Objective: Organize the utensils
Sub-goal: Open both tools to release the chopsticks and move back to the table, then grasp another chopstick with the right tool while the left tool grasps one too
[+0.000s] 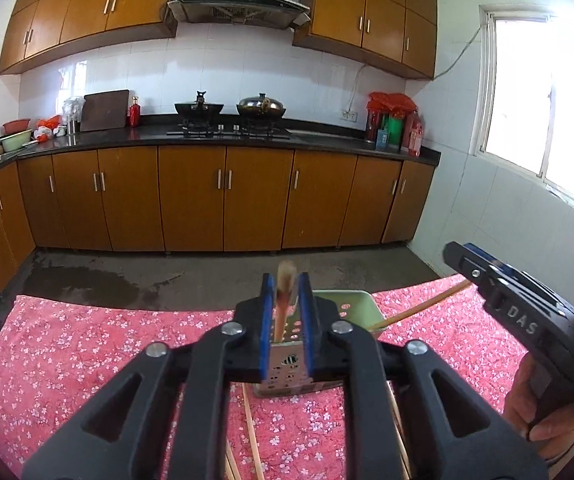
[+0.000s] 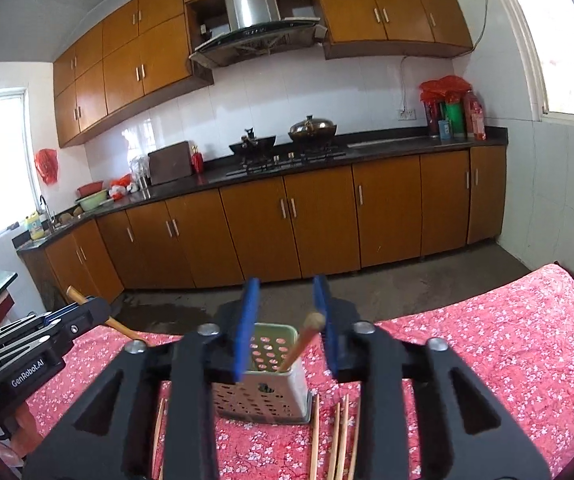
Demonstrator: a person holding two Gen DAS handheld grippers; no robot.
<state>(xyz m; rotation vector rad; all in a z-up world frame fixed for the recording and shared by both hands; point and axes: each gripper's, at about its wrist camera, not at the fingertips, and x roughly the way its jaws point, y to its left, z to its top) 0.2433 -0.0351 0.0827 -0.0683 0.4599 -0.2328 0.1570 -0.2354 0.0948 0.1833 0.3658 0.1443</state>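
A pale green perforated utensil holder [image 2: 265, 380] stands on the table with the red floral cloth [image 2: 487, 340]; it also shows in the left wrist view [image 1: 343, 312]. My left gripper [image 1: 285, 320] is shut on a wooden chopstick [image 1: 283, 292] and holds it above the holder. In the right wrist view the left gripper [image 2: 87, 312] shows at the left with the chopstick [image 2: 75, 295]. My right gripper [image 2: 287, 328] is open just above the holder, where one chopstick [image 2: 301, 344] leans inside. Several loose chopsticks [image 2: 341, 436] lie on the cloth near me.
A kitchen counter [image 1: 227, 138] with a stove, two woks and bottles runs along the far wall, above brown cabinets. A bare concrete floor [image 1: 167, 276] lies between table and cabinets. A window [image 1: 539, 108] is at the right.
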